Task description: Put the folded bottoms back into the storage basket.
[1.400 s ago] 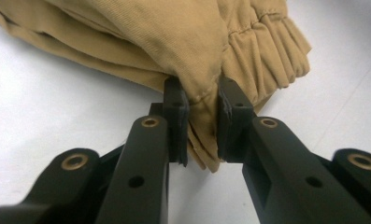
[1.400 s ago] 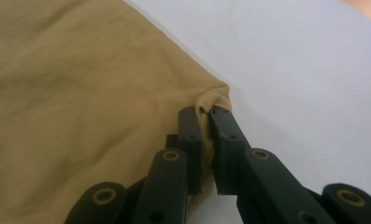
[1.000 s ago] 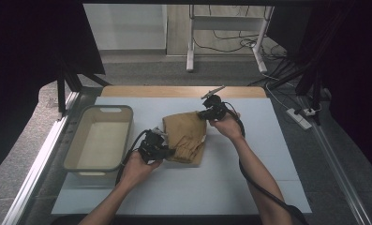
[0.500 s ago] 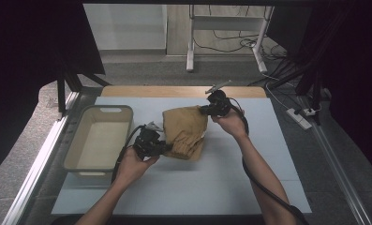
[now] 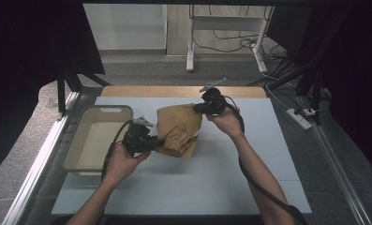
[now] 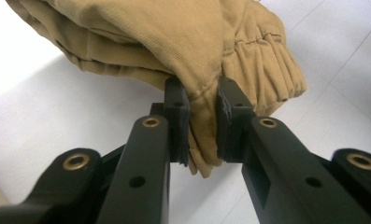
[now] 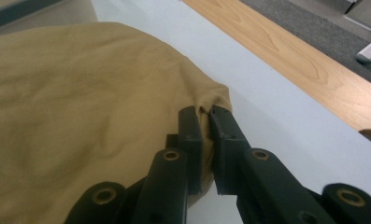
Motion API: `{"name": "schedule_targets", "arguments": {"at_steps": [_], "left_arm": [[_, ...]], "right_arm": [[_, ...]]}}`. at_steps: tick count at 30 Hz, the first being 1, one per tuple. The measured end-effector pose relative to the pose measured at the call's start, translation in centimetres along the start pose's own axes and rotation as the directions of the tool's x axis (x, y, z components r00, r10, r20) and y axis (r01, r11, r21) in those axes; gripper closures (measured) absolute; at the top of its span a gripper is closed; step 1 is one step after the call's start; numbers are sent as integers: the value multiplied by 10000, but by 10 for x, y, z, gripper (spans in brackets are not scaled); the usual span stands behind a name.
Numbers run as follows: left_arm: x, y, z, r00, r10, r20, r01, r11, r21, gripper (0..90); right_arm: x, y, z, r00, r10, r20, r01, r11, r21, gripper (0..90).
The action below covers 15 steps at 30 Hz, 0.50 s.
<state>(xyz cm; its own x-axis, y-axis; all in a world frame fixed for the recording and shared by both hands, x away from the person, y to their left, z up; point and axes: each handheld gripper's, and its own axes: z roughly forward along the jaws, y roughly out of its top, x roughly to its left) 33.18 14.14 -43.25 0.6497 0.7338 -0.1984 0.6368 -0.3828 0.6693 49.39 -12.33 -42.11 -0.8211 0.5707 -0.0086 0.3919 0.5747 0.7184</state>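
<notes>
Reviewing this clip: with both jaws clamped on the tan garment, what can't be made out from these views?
- Tan garment: its type; folded, and cut off by the top edge in the left gripper view.
- Left gripper: cloth layers pinched, hidden between the jaws.
- Right gripper: grip depth, covered by cloth.
- Beige tub: near inner wall hidden by its rim in the high view.

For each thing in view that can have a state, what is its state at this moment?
tan garment: folded and bunched, gripped at two ends, partly raised off the table.
left gripper: shut on the garment's edge near the elastic cuff.
right gripper: shut on a corner of the garment.
beige bin: upright on the table, nothing seen inside.
white table mat: lying flat.
</notes>
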Motion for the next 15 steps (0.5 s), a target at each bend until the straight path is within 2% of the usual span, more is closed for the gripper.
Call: {"name": "schedule_targets", "arguments": {"at_steps": [6, 15], "left_arm": [[3, -1, -15, 9999, 118, -107, -117, 9999, 102, 757], [12, -6, -41, 9994, 78, -348, -80, 10000, -55, 758]], "right_arm": [[10, 11, 0, 9997, -257, -39, 256, 9996, -73, 835], [24, 29, 4, 9985, -528, -125, 525, 9983, -240, 835]]}}
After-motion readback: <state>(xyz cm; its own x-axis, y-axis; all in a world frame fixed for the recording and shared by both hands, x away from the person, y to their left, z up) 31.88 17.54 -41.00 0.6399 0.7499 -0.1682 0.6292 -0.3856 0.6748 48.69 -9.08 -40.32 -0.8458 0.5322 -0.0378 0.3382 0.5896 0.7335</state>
